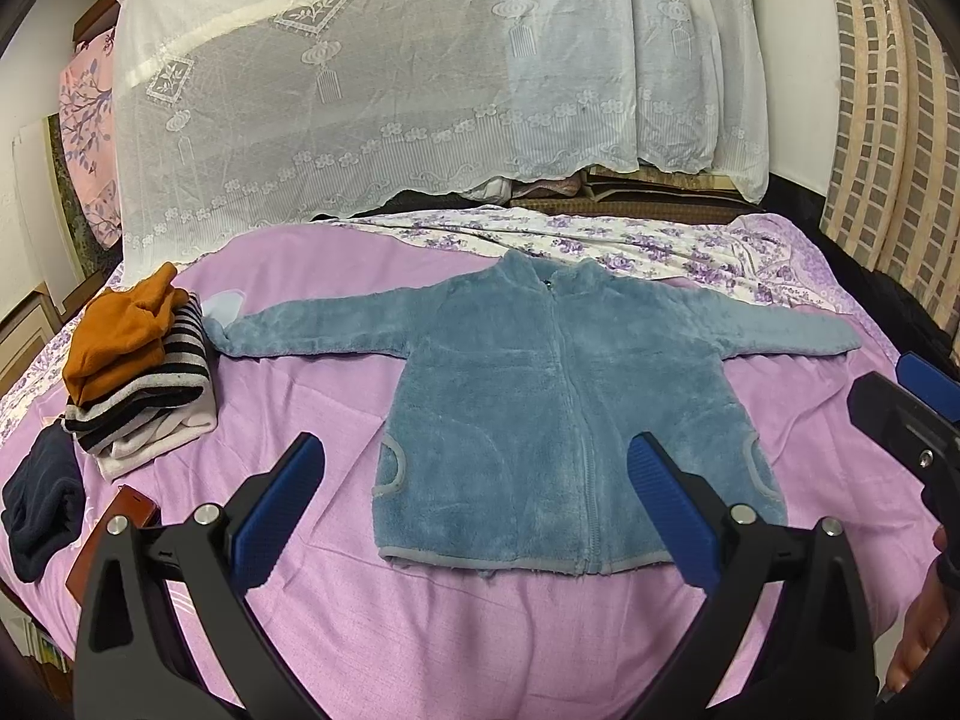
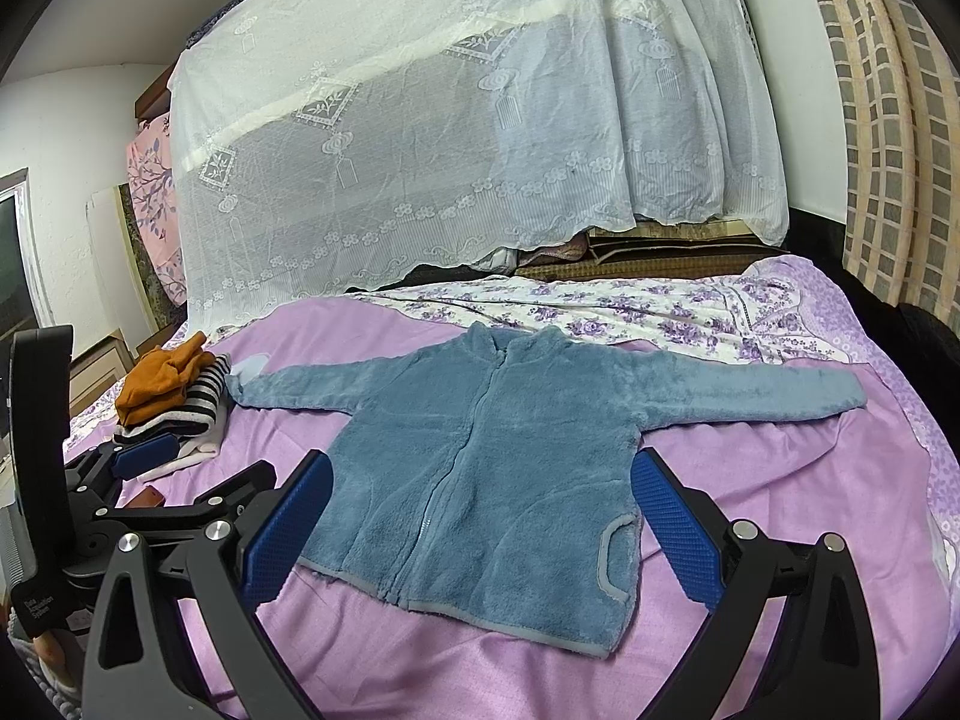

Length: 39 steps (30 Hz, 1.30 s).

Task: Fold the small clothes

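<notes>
Lying flat on the sheet point(image 1: 336, 324), sleeves spread, the jacket point(image 1: 540, 408) sits just beyond both grippers. Left gripper point(image 1: 474, 510) and right gripper point(image 2: 480, 534) hover near its hem, jaws spread, empty.

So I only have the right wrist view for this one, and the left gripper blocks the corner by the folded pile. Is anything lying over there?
Observer: Yes. The left wrist view shows a dark navy garment bunched on the purple sheet, just nearer than the folded pile.
Operator: I see one pocket on the blue jacket. Is there another?
Observer: Yes. The blue jacket has a second grey-trimmed pocket opening on the side toward the pile.
Operator: Is the left gripper holding anything?
Observer: No. The left gripper is empty, its jaws wide apart, framing the jacket's lower half.
</notes>
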Available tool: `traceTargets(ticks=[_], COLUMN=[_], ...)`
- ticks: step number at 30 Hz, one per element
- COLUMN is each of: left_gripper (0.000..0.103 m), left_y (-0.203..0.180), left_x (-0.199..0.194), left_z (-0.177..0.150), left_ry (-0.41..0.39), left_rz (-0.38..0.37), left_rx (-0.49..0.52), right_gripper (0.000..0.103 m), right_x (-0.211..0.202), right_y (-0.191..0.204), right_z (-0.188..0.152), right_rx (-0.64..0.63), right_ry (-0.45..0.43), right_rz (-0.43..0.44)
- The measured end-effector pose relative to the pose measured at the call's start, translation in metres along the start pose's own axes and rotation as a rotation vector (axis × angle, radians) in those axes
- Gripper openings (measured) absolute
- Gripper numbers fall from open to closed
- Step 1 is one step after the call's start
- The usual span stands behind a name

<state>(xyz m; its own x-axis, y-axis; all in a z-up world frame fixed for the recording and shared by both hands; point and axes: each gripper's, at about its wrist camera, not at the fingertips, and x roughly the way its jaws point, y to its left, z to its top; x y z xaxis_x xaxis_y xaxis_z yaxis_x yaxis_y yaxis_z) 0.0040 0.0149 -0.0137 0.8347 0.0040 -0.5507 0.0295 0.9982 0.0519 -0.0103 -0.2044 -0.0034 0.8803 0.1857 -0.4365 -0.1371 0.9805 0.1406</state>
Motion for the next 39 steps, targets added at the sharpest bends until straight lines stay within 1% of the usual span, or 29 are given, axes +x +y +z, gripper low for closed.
traceTargets(ticks=[1,4,7,9,12,13,15,18,21,23,25,27,30,34,37,39], left_gripper=[0.098,0.098,0.098,0.098,0.098,0.098,0.098,0.098,0.098,0.098,0.098,0.098,0.098,0.098,0.098,0.098], left_y=[-0.001,0.000,0.001,-0.002,-0.001,-0.001,-0.001,-0.004,-0.009,-0.011,-0.012,-0.013,-0.013,-0.014,-0.016,-0.025], left_x=[0.000,0.003,0.013,0.030,0.051,0.059,0.076,0.101,0.124,0.136,0.149,0.160,0.176,0.198,0.211,0.219], left_z=[0.001,-0.007,-0.015,-0.019,-0.020,-0.023,-0.026,-0.031,-0.030,-0.025,-0.016,-0.007,0.009,0.034,0.048,0.057], left_ry=[0.000,0.005,0.020,0.033,0.061,0.074,0.106,0.164,0.212,0.228,0.246,0.263,0.267,0.262,0.269,0.273], left_rz=[0.000,0.004,0.011,0.014,0.018,0.018,0.013,-0.007,-0.015,-0.013,-0.028,-0.032,-0.005,0.054,0.063,0.063], left_rx=[0.000,0.001,0.001,0.002,-0.002,-0.003,-0.003,0.009,0.034,0.037,0.027,0.019,0.026,0.038,0.032,0.039], right_gripper=[0.100,0.100,0.100,0.100,0.100,0.100,0.100,0.100,0.100,0.100,0.100,0.100,0.100,0.100,0.100,0.100], right_x=[-0.003,-0.002,0.006,0.015,0.038,0.045,0.052,0.053,0.050,0.048,0.048,0.051,0.059,0.080,0.107,0.126], right_y=[0.006,0.005,-0.008,-0.022,-0.051,-0.064,-0.093,-0.131,-0.184,-0.229,-0.269,-0.297,-0.320,-0.342,-0.356,-0.363], right_z=[0.003,0.001,-0.006,-0.011,-0.019,-0.023,-0.032,-0.040,-0.047,-0.058,-0.067,-0.073,-0.069,-0.041,-0.027,-0.023], right_rx=[0.000,0.013,0.046,0.070,0.140,0.191,0.310,0.427,0.585,0.752,0.898,1.007,1.052,1.012,1.022,1.034], right_ry=[0.000,-0.001,-0.029,-0.035,0.037,0.061,0.064,0.034,0.003,-0.035,-0.065,-0.091,-0.122,-0.181,-0.164,-0.127], right_rz=[0.000,0.002,0.015,0.026,0.046,0.069,0.085,0.043,0.034,0.066,0.109,0.138,0.152,0.140,0.148,0.125])
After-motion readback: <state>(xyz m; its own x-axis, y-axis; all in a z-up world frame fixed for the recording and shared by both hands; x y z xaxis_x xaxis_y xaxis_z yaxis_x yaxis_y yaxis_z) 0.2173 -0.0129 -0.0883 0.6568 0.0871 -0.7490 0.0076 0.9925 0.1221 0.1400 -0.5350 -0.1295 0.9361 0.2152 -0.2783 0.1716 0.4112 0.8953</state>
